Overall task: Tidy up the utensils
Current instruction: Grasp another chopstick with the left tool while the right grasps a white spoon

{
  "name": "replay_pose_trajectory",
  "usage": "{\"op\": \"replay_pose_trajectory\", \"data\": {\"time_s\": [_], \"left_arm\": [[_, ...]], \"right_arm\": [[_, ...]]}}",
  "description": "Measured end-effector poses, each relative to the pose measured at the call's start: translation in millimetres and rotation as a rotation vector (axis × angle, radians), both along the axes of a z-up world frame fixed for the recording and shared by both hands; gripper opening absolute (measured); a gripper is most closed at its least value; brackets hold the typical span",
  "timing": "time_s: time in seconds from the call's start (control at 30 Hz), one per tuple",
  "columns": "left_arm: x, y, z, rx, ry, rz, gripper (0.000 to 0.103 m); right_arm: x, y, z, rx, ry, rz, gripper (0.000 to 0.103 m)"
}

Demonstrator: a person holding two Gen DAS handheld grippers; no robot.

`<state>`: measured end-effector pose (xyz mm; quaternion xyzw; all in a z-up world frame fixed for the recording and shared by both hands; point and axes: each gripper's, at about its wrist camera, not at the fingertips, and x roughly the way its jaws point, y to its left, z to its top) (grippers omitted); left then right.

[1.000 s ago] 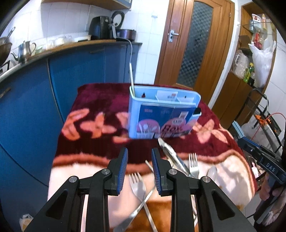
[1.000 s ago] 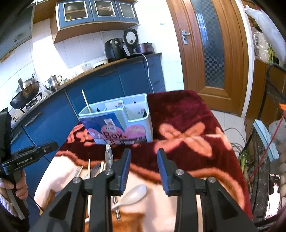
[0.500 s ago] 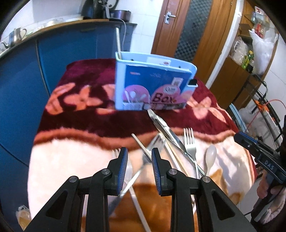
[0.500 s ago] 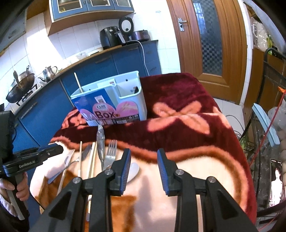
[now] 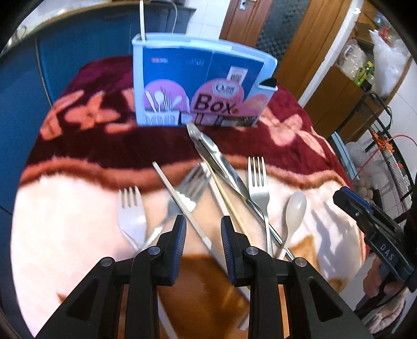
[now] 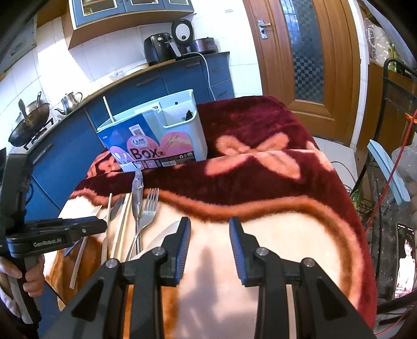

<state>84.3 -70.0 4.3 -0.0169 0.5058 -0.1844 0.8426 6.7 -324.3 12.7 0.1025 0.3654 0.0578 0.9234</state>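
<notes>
A light-blue utensil box [image 5: 203, 86] [image 6: 156, 140] stands upright on the blanket-covered table [image 5: 65, 234], with one chopstick [image 5: 142, 18] standing in its left corner. In front of it lie metal tongs [image 5: 216, 161] [image 6: 136, 187], a metal fork [image 5: 258, 180] [image 6: 149, 206], a beige spoon [image 5: 295, 208] [image 6: 166, 232], a white plastic fork [image 5: 130, 211], a second metal fork [image 5: 192, 180] and loose chopsticks [image 5: 177, 195] [image 6: 122, 221]. My left gripper [image 5: 203, 229] [image 6: 65, 229] hangs open just above a chopstick. My right gripper [image 6: 209, 232] [image 5: 365, 216] is open over bare blanket, right of the spoon.
Blue kitchen cabinets [image 6: 65, 156] run behind and left of the table. A wooden door [image 6: 307, 52] is at the back right. A wire rack [image 6: 396, 117] and a phone [image 6: 405, 260] stand off the table's right edge. The blanket right of the utensils [image 6: 286, 234] holds nothing.
My left gripper has tipped down and sunk toward the utensil pile, so the box has risen in its view. My right gripper has lowered a little toward the blanket. Both stay open.
</notes>
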Motion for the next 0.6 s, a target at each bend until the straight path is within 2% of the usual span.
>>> {"op": "replay_pose_trajectory", "data": {"time_s": [0.2,0.37,0.43,0.47,0.6], "left_arm": [[9,-1,-9,0.013,0.056,0.054,0.028],[19,1,-15,-0.024,0.104,0.082,0.028],[21,3,-15,-0.039,0.112,0.09,0.023],[22,4,-16,-0.039,0.113,0.095,0.014],[22,14,-17,-0.093,0.125,0.114,0.011]], "right_arm": [[-3,-5,-5,0.016,0.003,0.008,0.034],[-4,-8,-8,0.021,0.007,0.011,0.034],[-4,-9,-8,0.022,0.01,0.009,0.034],[-3,-9,-9,0.023,0.012,0.008,0.034],[-3,-7,-8,0.02,0.017,0.01,0.034]]}}
